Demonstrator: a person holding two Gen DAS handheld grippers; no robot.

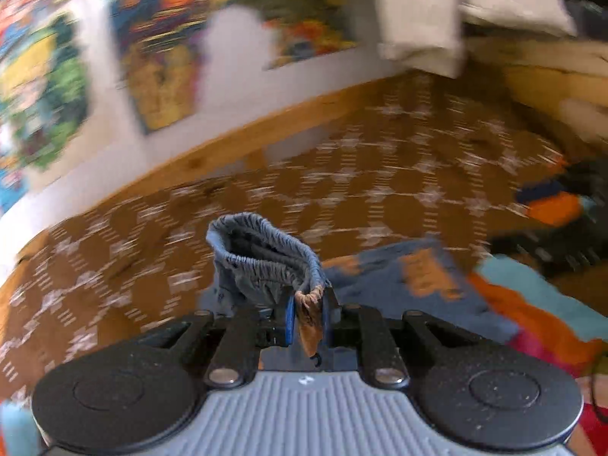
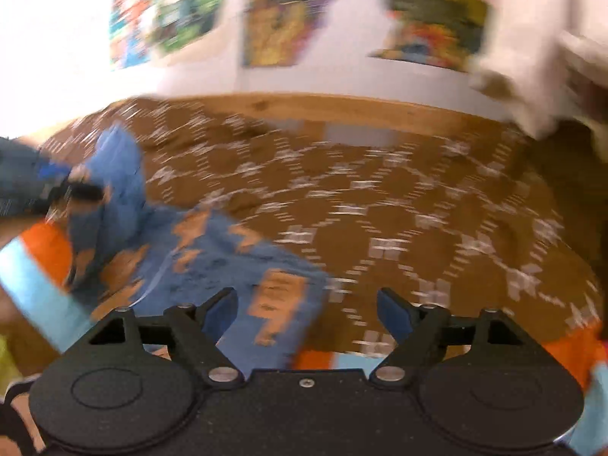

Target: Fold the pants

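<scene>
One pair of blue pants (image 1: 262, 262) with orange blocky patches is the only garment being handled. Its gathered elastic waistband stands up in a puckered loop, the inside a paler grey-blue, and an orange-printed bit of that band is pinched between the pressed-together jaws of the left gripper (image 1: 307, 313). From the waistband the cloth trails down and spreads rumpled over the bed (image 2: 418, 205), whose brown cover carries a white diamond pattern. In the right wrist view the pants (image 2: 212, 262) lie just ahead of the right gripper (image 2: 307, 313), whose jaws are spread wide and hold nothing; one leg's edge lies between its blue pads. Beside the pants sits orange and light blue cloth (image 1: 532, 304). Beyond the pants, past the bed's wooden rail (image 1: 266, 125), colourful posters (image 2: 273, 15) hang on the white wall, blurred.
</scene>
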